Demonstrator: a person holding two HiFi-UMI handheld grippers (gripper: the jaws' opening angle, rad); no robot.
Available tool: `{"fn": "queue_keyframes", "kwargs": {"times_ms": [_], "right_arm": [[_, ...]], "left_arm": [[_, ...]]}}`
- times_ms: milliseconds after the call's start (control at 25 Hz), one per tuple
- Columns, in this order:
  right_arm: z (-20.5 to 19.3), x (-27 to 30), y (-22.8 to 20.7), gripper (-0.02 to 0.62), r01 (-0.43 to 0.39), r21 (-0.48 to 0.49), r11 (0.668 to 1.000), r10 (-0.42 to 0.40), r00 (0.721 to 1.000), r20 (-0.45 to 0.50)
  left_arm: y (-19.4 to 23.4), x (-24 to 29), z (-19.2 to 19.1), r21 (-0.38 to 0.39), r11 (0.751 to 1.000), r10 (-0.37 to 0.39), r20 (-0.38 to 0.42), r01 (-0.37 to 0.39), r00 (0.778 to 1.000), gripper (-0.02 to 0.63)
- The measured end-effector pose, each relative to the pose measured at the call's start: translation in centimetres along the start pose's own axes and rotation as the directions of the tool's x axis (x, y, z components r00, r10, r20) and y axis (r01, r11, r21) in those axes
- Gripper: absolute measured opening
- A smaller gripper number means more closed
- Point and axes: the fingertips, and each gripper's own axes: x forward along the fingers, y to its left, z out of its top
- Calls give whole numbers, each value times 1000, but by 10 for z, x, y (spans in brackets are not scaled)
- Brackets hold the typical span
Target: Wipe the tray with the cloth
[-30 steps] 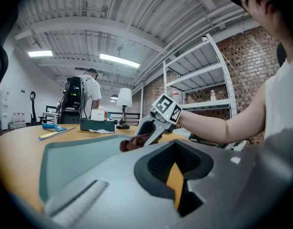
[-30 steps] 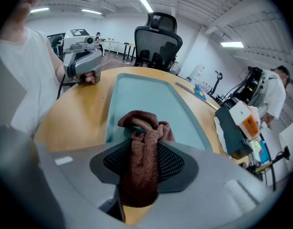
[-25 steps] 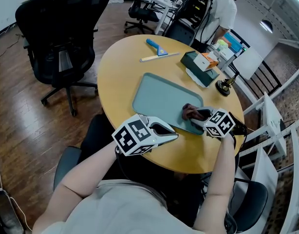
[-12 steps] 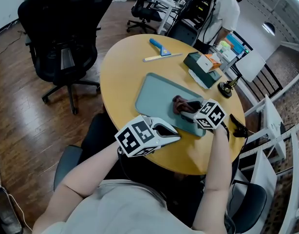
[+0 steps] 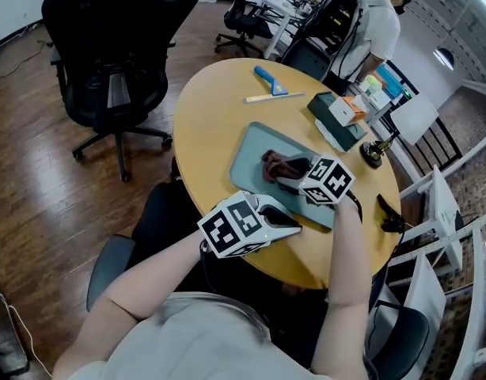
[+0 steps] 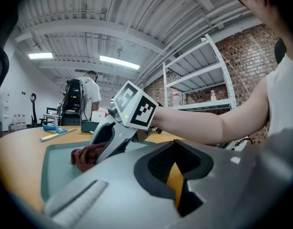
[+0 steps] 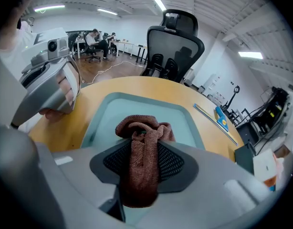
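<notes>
in right hand-held gripper (image 5: 287,172), cloth (image 7: 144,128), likely touching tray (image 5: 249,153)

**Grey Shells, Chequered Cubes**

The left gripper (image 5: 294,226) and right gripper (image 5: 287,172) were pale grey, with black mesh jaw pads (image 7: 172,162) and a cube (image 5: 235,229) of black-and-white square markers (one apiece). The person wore a light grey short-sleeved top (image 5: 184,339).

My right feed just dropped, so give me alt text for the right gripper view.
The right gripper is shut on a reddish-brown cloth, bunched against the teal tray on a wooden table. A black office chair stands beyond the table.
</notes>
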Motion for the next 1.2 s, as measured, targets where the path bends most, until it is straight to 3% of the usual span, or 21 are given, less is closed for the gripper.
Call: {"fn": "queue_keyframes", "kwargs": {"times_ms": [680, 1000, 1200], "right_arm": [[60, 35, 5, 155, -73, -55, 996, 76, 996, 47], [65, 57, -36, 156, -13, 23, 1000, 12, 999, 37], [63, 56, -46, 156, -24, 72, 997, 21, 998, 54]], "left_arm": [[0, 0, 1, 3, 1000, 18, 0, -18, 1000, 0], [0, 0, -1, 2, 1000, 20, -3, -20, 1000, 0], [0, 0, 1, 9, 1000, 18, -1, -18, 1000, 0]]}}
